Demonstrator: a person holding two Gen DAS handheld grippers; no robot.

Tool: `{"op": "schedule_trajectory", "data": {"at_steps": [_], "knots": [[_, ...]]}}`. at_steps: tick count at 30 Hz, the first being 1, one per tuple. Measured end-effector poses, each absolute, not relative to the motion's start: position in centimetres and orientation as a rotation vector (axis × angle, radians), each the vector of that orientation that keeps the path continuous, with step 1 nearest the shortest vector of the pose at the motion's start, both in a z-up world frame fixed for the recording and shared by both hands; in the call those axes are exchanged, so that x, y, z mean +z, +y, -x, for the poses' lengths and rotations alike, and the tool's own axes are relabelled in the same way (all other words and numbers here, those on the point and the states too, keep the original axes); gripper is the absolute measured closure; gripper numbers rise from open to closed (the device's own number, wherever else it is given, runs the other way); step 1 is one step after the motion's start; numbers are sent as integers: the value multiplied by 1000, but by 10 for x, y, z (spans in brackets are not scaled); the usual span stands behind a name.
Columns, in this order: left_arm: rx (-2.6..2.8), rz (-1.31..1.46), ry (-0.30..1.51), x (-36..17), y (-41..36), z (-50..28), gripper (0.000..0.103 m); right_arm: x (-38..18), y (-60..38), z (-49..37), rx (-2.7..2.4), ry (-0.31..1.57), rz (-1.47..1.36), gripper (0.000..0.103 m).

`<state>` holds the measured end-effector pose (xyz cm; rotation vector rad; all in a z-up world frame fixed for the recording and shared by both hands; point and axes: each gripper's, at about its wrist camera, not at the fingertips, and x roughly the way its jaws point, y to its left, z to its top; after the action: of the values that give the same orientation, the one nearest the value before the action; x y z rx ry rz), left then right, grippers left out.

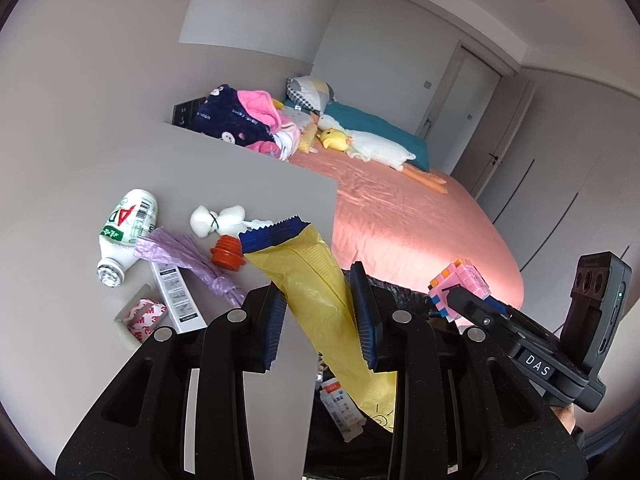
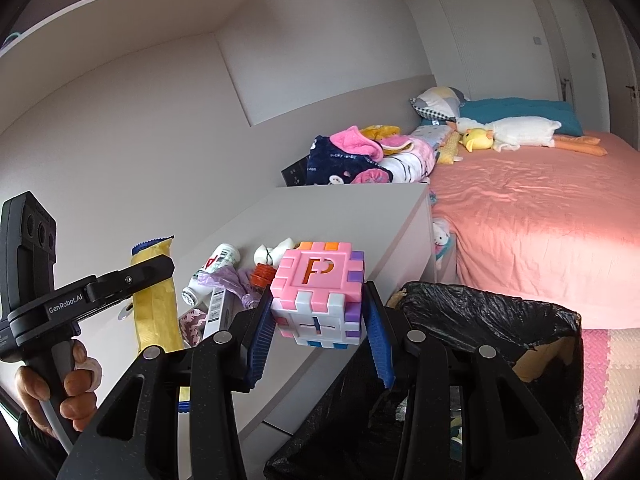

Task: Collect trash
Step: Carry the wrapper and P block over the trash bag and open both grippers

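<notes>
Clamped in the left hand-held gripper (image 1: 320, 312), a yellow wrapper (image 1: 316, 292) could slip; right hand-held gripper (image 2: 316, 324) pinches a foam cube (image 2: 318, 292) that may miss the black-lined bin (image 2: 500, 320).

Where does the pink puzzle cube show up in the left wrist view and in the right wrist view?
Left wrist view: the pink puzzle cube sits right of centre, small, clamped by the right tool, over the pink bed's edge.
Right wrist view: the cube fills the centre, pinched between the blue pads and beside the black trash bag.
Shared landmark: the yellow snack wrapper held in the left tool.
</notes>
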<state>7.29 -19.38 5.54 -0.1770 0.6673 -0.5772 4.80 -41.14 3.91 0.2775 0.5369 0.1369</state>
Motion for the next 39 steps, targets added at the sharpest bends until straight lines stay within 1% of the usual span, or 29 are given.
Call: {"op": "schedule_trajectory", "data": {"at_steps": [31,32,33,34,35,36,37,39], "knots": [[-798,63,761,38,-296,-53,71,41,-493,-3,-29,489,-364,59],[-819,65,771,37,-298,-53,65,40,-496,-2,-32,487,-374,59],[-833,69,784,35,-300,-54,55,40,-500,-1,-37,480,-386,59],[-838,71,798,33,-301,-56,18,41,-503,1,-51,472,-396,52],[-836,74,802,31,-301,-57,6,41,-506,3,-79,457,-403,30],[-827,75,803,29,-301,-57,6,43,-508,6,-106,440,-406,21],[-820,75,812,27,-301,-59,6,44,-510,7,-120,429,-407,16],[-807,95,831,24,-299,-63,6,44,-512,7,-131,428,-410,16]]}}
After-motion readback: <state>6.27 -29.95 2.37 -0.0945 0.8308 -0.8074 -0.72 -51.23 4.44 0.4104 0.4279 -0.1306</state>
